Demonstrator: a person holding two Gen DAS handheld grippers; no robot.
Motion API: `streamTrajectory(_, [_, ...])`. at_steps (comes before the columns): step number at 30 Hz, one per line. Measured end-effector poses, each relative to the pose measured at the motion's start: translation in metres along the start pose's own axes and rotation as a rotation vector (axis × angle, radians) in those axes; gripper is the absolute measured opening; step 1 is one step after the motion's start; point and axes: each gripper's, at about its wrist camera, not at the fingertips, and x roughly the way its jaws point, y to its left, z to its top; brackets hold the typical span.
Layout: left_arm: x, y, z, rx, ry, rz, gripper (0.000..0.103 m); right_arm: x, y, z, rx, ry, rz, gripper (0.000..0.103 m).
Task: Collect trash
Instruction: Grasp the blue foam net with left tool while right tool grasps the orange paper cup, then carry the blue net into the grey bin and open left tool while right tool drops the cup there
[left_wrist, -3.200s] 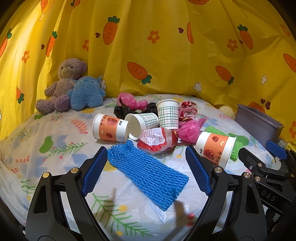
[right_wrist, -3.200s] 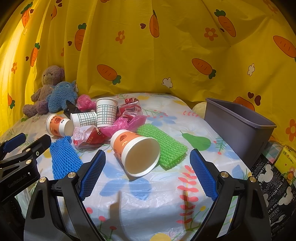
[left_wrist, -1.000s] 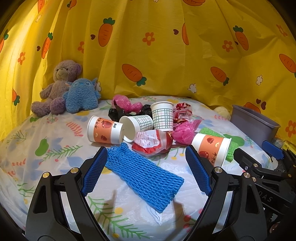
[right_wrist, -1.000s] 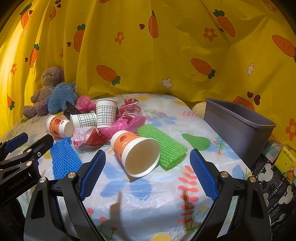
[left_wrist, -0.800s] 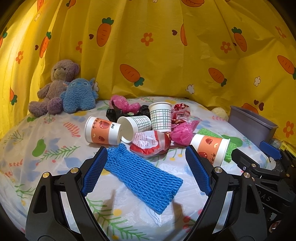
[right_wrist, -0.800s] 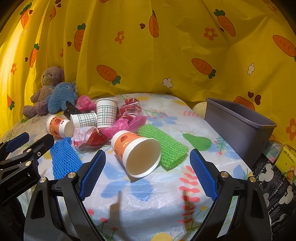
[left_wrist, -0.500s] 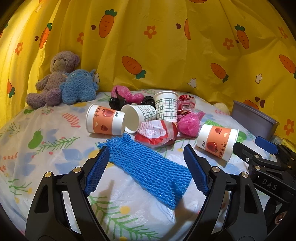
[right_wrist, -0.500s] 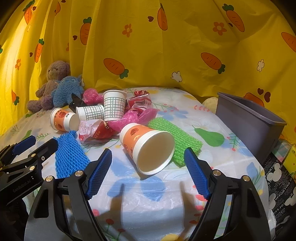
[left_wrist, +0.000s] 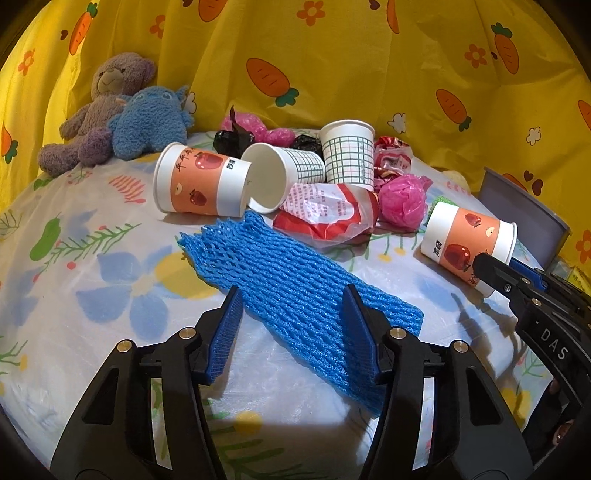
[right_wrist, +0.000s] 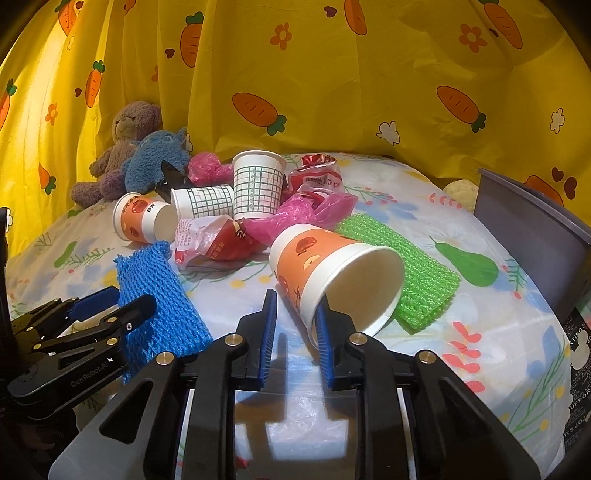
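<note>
The right tongs (right_wrist: 294, 325), half-parted, straddle the light, crushable orange cup's (right_wrist: 332, 273) rim, the best hold; left tongs (left_wrist: 291, 325) gape over soft blue netting (left_wrist: 295, 291).

A yellow carrot-print curtain (left_wrist: 332, 55) hangs behind a bed (left_wrist: 92, 258) covered in a white fruit-and-flower sheet, warmly lit.

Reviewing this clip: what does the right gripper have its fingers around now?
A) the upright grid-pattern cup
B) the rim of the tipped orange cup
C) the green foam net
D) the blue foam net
B: the right gripper straddles the lower rim of the orange cup, one finger inside its mouth.
</note>
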Motion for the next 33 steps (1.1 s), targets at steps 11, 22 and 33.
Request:
streamTrajectory(11, [0.002,-0.008,0.003,-0.007,-0.009,-0.056,0.011,0.001,-0.003,-0.003,-0.014,-0.004,0.015,0.004])
streamTrajectory(22, [-0.043,-0.031,0.027,0.037,-0.133,-0.086,0.011,-0.037,-0.011,0.003,-0.018,-0.076,0.055,0.004])
streamTrajectory(33, [-0.059,-0.092,0.065,0.101,-0.200,-0.206,0.011,-0.074,-0.054,0.021,0.018,-0.150,-0.056,0.004])
